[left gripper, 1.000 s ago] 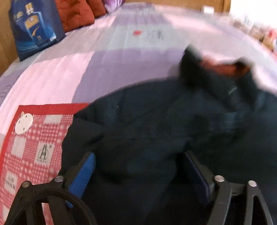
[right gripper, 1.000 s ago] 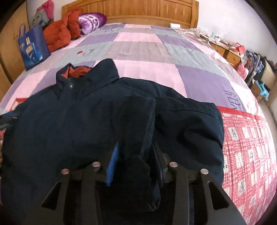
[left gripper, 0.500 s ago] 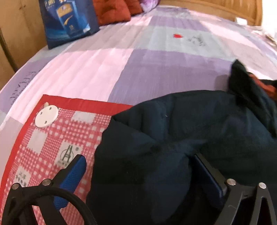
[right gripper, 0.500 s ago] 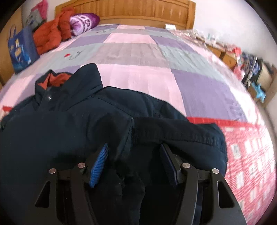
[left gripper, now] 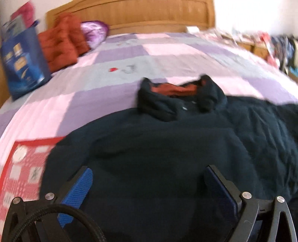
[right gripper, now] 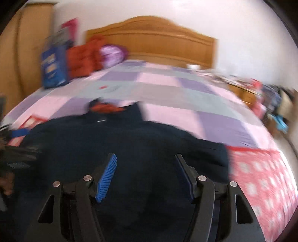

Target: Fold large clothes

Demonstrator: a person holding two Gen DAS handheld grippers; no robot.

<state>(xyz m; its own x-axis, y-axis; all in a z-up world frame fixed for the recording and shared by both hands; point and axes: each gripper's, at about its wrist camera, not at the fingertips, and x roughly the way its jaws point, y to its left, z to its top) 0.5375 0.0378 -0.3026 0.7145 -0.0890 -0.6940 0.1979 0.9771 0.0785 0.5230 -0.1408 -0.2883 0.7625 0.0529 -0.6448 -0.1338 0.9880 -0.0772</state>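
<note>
A dark navy jacket [left gripper: 158,149] lies flat on the bed with its front up and its orange-lined collar [left gripper: 177,89] toward the headboard. My left gripper [left gripper: 148,169] hovers open over the jacket's lower left part, touching no fabric. In the right wrist view the jacket [right gripper: 130,139] fills the foreground. My right gripper [right gripper: 145,156] hangs above it with its jaws opening, and no cloth is pinched between the blue pads. Both views are blurred by motion.
The patchwork quilt [left gripper: 167,55] in pink, purple and grey covers the bed up to a wooden headboard [left gripper: 139,16]. A red checked cloth [left gripper: 20,171] lies under the jacket's edges. A blue bag [left gripper: 22,63], an orange-red garment [left gripper: 59,48] and a purple pillow [left gripper: 95,31] sit far left.
The right gripper opened and let go of the folded-in sleeve. Both grippers drew back and rose from the jacket, and the views tilted up toward the headboard.
</note>
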